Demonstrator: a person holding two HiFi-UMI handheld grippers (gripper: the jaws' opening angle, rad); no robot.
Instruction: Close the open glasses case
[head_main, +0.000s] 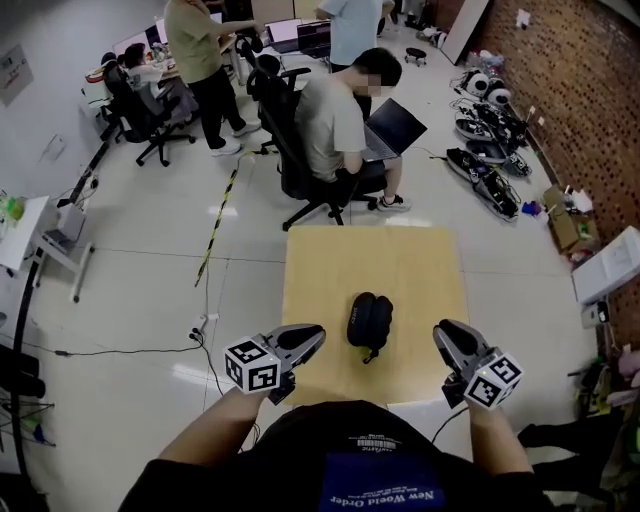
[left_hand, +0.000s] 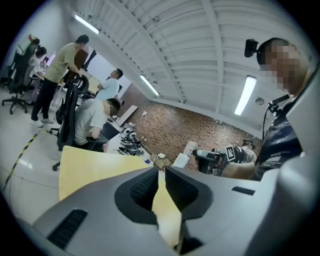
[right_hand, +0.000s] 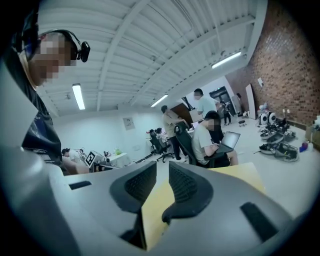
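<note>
Nearest, the person's two forearms reach out over the near edge of a pale wooden worktop (head_main: 330, 260), each hand holding a claw with a marker cube. The left claw (head_main: 316, 335) sits at the near left corner and points inward. In its own view the left claw (left_hand: 161, 172) is clenched down to a thin sliver, with nothing between the pads. The right claw (head_main: 442, 330) is at the near right side, also angled inward. In its own view the right claw (right_hand: 162, 167) is released: the pads stand a little apart and only worktop shows through.

Between the two claws and a little farther out, touched by neither, a black case (head_main: 369, 318) lies on the worktop with a small loop at its near end. Whether it is open or shut cannot be told.

Just past the far edge, a seated person (head_main: 335, 120) in a black office chair works at a laptop (head_main: 395, 125). Farther off, others stand by desks. A brick wall (head_main: 590, 80) runs along the right, with gear (head_main: 485, 150) on the floor near it.
</note>
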